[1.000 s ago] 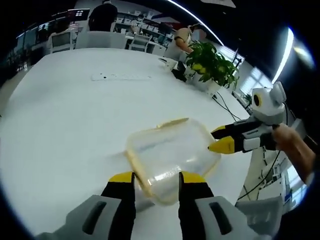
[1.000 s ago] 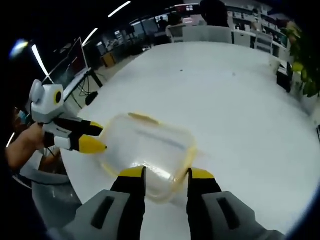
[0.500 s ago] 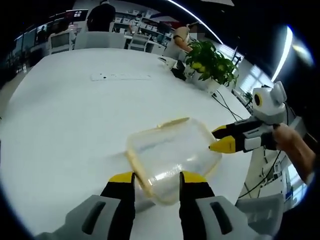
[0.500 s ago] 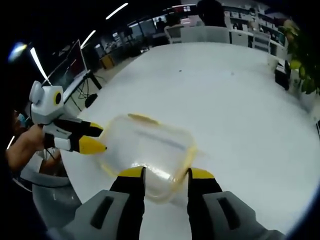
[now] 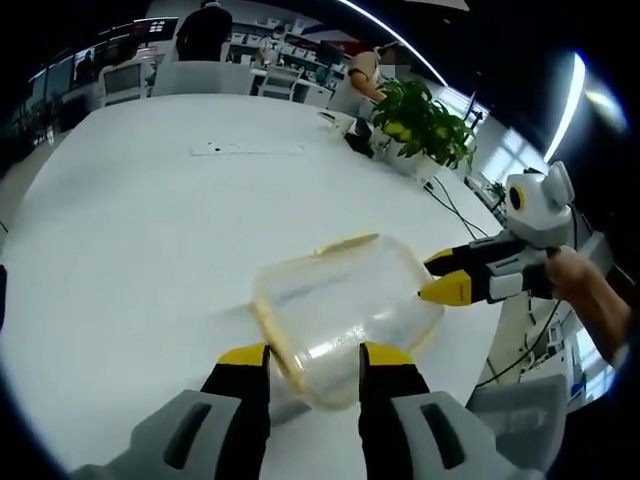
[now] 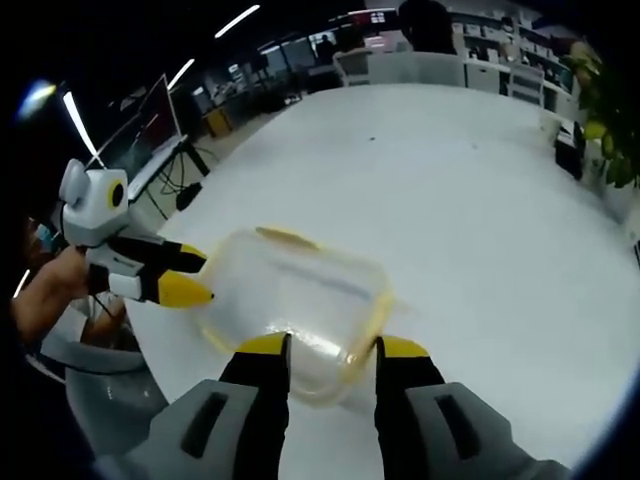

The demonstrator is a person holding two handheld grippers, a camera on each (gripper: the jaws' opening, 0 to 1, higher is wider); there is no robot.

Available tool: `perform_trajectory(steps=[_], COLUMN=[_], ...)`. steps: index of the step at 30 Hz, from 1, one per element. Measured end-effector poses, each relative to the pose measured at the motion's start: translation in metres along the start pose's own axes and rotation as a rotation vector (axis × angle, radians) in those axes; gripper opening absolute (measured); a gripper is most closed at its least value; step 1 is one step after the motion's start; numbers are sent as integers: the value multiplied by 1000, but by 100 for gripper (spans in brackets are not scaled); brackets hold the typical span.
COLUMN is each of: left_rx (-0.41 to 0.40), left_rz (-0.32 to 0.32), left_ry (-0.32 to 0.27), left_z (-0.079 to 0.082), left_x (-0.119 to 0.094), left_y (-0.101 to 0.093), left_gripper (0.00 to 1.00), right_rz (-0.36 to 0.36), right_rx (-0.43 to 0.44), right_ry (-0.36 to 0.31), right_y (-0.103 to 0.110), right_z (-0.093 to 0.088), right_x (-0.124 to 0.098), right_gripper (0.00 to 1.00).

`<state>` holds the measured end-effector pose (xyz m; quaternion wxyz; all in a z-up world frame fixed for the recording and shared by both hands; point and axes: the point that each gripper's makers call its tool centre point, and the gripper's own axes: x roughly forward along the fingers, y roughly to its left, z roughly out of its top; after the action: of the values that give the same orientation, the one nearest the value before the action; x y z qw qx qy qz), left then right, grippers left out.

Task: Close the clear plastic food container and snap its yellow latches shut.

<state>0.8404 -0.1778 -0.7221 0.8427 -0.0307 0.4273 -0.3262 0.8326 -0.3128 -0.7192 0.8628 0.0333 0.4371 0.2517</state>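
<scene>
A clear plastic container with its lid on rests on the white table. A yellow latch sticks out at its far edge and another runs along its left side. My left gripper is at the container's near corner, jaws partly apart, with the corner showing between them. My right gripper reaches in from the right, tips at the container's edge. In the right gripper view, the same container lies between my right gripper's parted jaws, and my left gripper touches its left edge.
A potted plant stands at the table's far right, and a flat white strip lies farther back. A person's hand holds the right gripper. Desks, chairs and people fill the background, and a monitor stands off the table's left edge.
</scene>
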Motion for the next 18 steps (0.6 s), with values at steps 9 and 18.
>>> perform_trajectory(steps=[9, 18], left_rx=[0, 1], left_rz=[1, -1], left_ry=[12, 23], left_z=[-9, -20], left_x=[-10, -22], left_y=[5, 9], left_gripper=[27, 28], right_rz=[1, 1], right_rx=[0, -1], right_ry=[3, 11], right_y=[15, 29], right_z=[-6, -12], right_x=[2, 2], right_gripper=[30, 30])
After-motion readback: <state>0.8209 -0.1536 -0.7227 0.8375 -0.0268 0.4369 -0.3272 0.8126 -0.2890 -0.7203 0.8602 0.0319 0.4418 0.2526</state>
